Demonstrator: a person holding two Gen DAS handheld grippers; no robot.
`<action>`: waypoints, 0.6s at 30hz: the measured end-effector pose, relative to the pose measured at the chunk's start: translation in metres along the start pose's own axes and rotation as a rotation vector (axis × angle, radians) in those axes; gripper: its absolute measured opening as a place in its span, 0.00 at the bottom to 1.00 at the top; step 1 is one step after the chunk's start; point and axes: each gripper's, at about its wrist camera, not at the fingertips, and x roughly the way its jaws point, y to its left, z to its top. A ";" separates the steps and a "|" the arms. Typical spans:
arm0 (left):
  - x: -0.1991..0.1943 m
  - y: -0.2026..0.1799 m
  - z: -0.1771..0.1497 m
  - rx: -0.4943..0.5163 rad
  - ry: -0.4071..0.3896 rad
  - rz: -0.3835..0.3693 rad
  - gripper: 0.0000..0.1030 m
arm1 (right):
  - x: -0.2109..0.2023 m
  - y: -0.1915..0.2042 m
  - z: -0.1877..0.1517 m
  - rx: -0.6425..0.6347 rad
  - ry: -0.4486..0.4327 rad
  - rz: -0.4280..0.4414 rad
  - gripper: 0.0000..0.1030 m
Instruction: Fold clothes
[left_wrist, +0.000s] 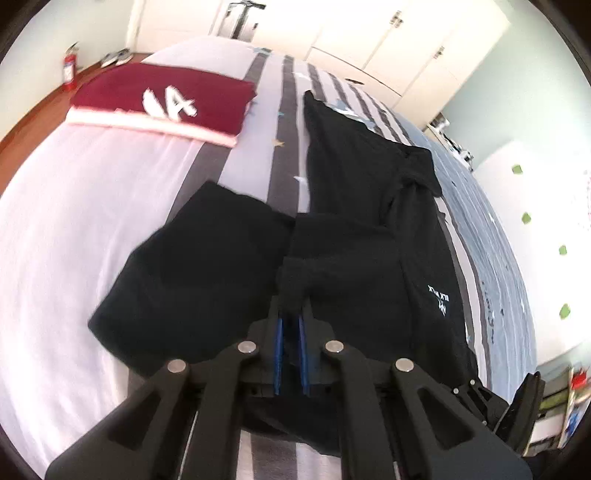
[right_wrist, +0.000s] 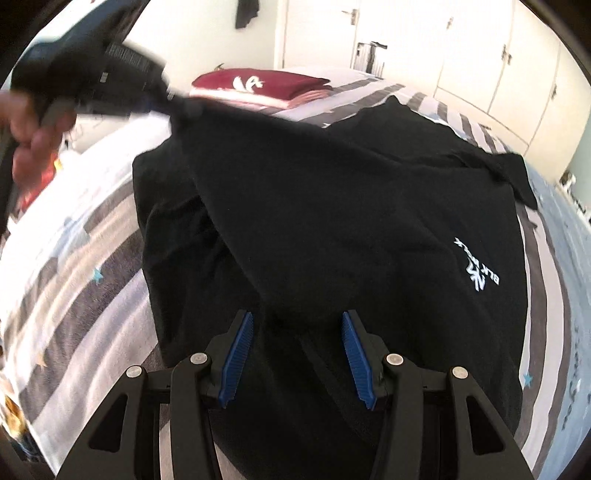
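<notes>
A black polo shirt (left_wrist: 362, 236) with a small white chest logo lies on the striped bed. My left gripper (left_wrist: 290, 317) is shut on a fold of its black fabric and lifts it. In the right wrist view the shirt (right_wrist: 351, 206) is pulled up and to the left by the left gripper (right_wrist: 173, 99), held in a hand at upper left. My right gripper (right_wrist: 297, 332) is open, its blue pads (right_wrist: 236, 354) on either side of the shirt's near part, just above the fabric.
A folded maroon garment (left_wrist: 162, 99) on a pink one lies at the bed's far left; it also shows in the right wrist view (right_wrist: 258, 83). The striped bedsheet (left_wrist: 74, 221) spreads around. White wardrobe doors (left_wrist: 388, 40) stand behind the bed.
</notes>
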 end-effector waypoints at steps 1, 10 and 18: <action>0.000 0.000 0.002 0.009 0.001 0.001 0.05 | 0.002 0.001 0.000 -0.005 0.004 -0.008 0.45; 0.000 0.001 0.017 0.006 -0.005 -0.021 0.05 | 0.004 -0.013 0.008 0.094 0.019 0.039 0.31; 0.006 0.001 0.032 0.018 0.002 -0.025 0.05 | 0.007 -0.046 0.013 0.269 0.026 0.165 0.07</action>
